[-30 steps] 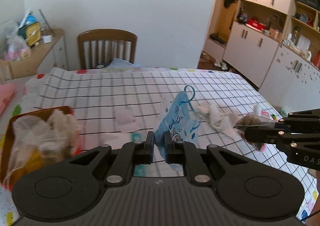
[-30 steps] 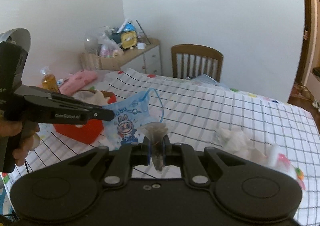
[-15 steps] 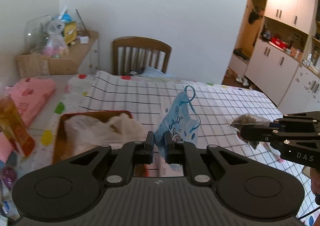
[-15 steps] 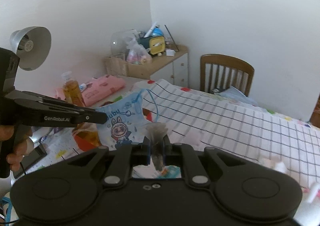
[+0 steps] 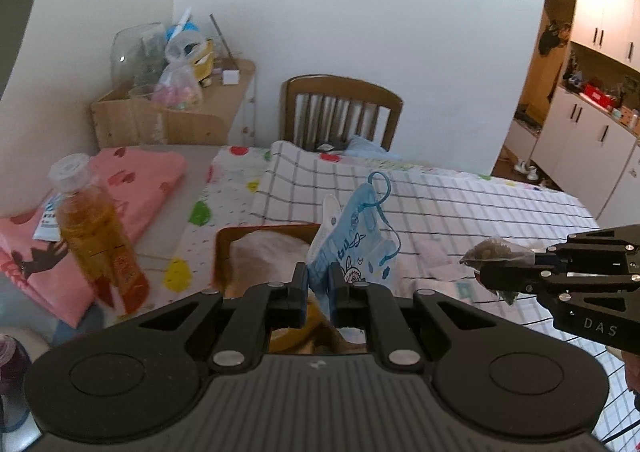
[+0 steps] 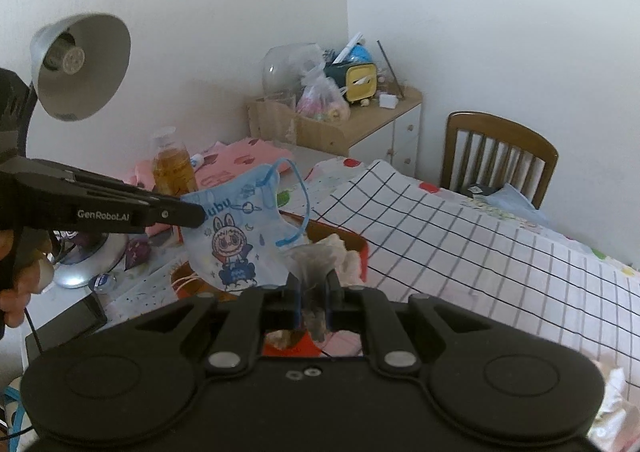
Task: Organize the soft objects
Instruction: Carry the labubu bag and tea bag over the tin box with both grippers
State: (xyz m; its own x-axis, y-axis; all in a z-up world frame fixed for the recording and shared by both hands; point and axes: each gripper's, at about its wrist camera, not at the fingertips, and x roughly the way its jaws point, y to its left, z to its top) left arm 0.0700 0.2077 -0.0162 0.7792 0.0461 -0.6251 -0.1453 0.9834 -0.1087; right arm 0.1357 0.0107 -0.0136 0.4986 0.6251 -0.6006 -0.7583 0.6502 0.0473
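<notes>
The left tool (image 5: 318,284) is clenched on the lower edge of a blue cartoon face mask (image 5: 356,230), which stands up ahead of it over the red tray (image 5: 264,230) of soft scraps; the right tool (image 6: 313,290) pinches a small mesh sachet (image 6: 316,256) just above the same tray. Both grips look thin. The mask's ear loop (image 6: 298,195) could snag a fingertip on release, or the sachet could fall onto the tabletop (image 5: 460,203) beyond the tray.

The red tray (image 5: 224,252) is mostly hidden behind the left hand-held gripper (image 5: 318,284) and the blue mask (image 5: 356,244). The bottle's (image 5: 96,244) label is blurred. The lamp (image 6: 80,63) stem is hidden behind that gripper.
</notes>
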